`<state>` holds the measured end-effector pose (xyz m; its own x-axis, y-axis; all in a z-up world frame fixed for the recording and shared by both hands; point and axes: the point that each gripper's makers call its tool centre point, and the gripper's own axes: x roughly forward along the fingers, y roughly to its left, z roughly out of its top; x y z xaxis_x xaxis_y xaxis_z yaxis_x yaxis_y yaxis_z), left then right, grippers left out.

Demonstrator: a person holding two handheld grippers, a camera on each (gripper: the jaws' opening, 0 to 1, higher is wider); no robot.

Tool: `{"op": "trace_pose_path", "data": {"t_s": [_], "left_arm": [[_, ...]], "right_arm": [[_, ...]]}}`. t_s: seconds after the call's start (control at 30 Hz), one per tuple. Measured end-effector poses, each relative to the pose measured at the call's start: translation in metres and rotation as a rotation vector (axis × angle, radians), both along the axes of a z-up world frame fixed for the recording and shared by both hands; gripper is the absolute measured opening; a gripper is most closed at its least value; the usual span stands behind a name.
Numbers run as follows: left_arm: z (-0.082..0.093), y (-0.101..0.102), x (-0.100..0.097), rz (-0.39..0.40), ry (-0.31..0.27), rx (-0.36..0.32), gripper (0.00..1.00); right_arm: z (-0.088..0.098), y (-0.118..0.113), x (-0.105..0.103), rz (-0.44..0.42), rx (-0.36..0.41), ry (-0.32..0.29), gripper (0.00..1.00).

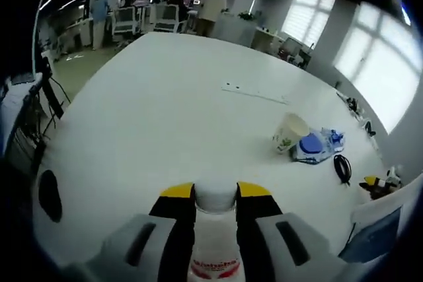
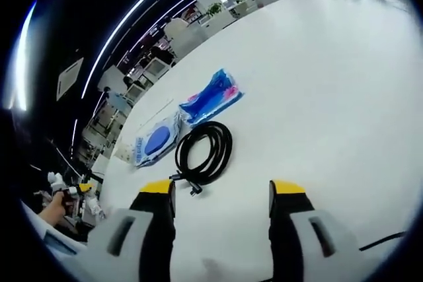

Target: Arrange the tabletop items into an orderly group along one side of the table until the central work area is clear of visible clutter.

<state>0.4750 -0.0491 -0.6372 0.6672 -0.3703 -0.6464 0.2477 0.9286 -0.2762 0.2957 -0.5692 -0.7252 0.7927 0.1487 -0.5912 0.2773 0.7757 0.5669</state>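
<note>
In the left gripper view the left tongs [image 1: 216, 193] are clenched on a clear bottle [image 1: 215, 236] with a white cap. The bottle's long axis runs along the jaws, cap pointing forward past the yellow tips, and a red-printed label shows low between the jaws. Beyond it spreads the white table [image 1: 165, 110]. Well off to the right on the table, a paper cup [image 1: 289, 133] lies on its side with its mouth turned toward the upper right. Just beside it is a blue-and-white packet [image 1: 314, 145], and near that a black coiled cable [image 1: 342, 167].

In the right gripper view the right tongs [image 2: 223, 189] are released, jaws wide apart with nothing between them, hanging over bare table. Just ahead of the left jaw lies the coiled cable [image 2: 203, 152], its plug end pointing toward that jaw. Past the coil is a blue pouch [image 2: 213, 97], its long axis slanting up to the right, and beside it a packet with a blue round print [image 2: 155, 142]. A hand [image 2: 54, 207] shows at the far left edge.
</note>
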Motion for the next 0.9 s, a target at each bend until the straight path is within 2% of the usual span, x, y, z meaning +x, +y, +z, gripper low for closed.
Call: {"op": "trace_pose_path", "data": {"t_s": [0.07, 0.17, 0.3, 0.37, 0.43, 0.53, 0.6, 0.63, 0.77, 0.9], "left_arm": [[0.013, -0.002, 0.001, 0.002, -0.04, -0.019, 0.2], [0.028, -0.005, 0.007, 0.0, -0.09, -0.009, 0.2], [0.047, -0.016, 0.03, -0.009, -0.192, 0.016, 0.2], [0.064, -0.024, 0.046, -0.009, -0.259, 0.009, 0.2], [0.083, -0.034, 0.062, -0.016, -0.293, 0.002, 0.2], [0.104, -0.048, 0.08, -0.058, -0.334, 0.014, 0.2], [0.117, -0.058, 0.09, -0.081, -0.341, 0.024, 0.2], [0.128, -0.065, 0.096, -0.108, -0.369, 0.024, 0.2], [0.156, -0.083, 0.108, -0.133, -0.389, -0.009, 0.2], [0.165, -0.094, 0.116, -0.162, -0.393, -0.009, 0.2]], "right_arm": [[0.0, 0.002, 0.0, 0.005, -0.001, -0.001, 0.56], [-0.001, 0.004, 0.001, 0.008, 0.001, -0.004, 0.55], [0.001, 0.004, 0.006, -0.001, 0.009, -0.017, 0.55], [0.003, 0.003, 0.008, -0.003, 0.008, -0.024, 0.55], [0.005, 0.002, 0.009, -0.004, 0.004, -0.03, 0.55], [0.005, -0.002, 0.008, -0.014, 0.004, -0.033, 0.55], [0.005, -0.004, 0.006, -0.025, 0.004, -0.033, 0.55], [0.005, -0.006, 0.004, -0.033, 0.005, -0.033, 0.55], [0.0, -0.008, -0.003, -0.052, 0.009, -0.023, 0.55], [-0.004, -0.008, -0.006, -0.07, 0.019, -0.016, 0.55]]}}
